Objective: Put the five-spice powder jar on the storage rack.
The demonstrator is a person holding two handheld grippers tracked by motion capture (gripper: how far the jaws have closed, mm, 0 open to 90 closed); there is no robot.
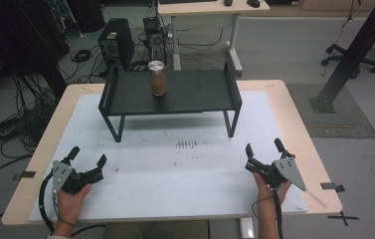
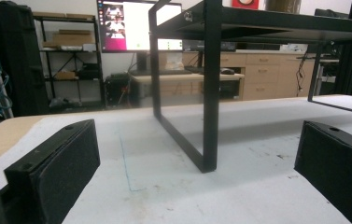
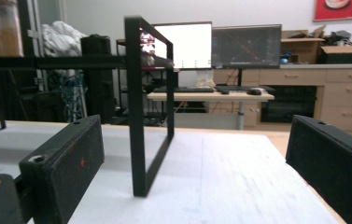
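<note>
Workshop floor with cable runs and computer towers lies beyond a wooden table [image 1: 294, 107] covered by a white mat [image 1: 175, 169], marked with faint stains near its middle. On the far half stands a black metal riser shelf [image 1: 175, 92] on frame legs. Upright on the shelf's deck, left of centre, is a glass jar [image 1: 157, 78] with a pale lid and brown contents; nothing touches it.

Left gripper [image 1: 86, 158] rests near the table's front left edge, jaws spread wide, nothing between them; its own view confirms the gap, with the shelf's leg frame ahead. Right gripper [image 1: 263, 148] sits near the front right, likewise spread and empty, well apart from the jar.

Assessment: work appears at its start, the jar being the likely object. For a sound pickup, one gripper should rise above deck level before advancing, clear the shelf's raised side rails, approach level, and close on the glass body below the lid, squarely, so the jar stays upright.
</note>
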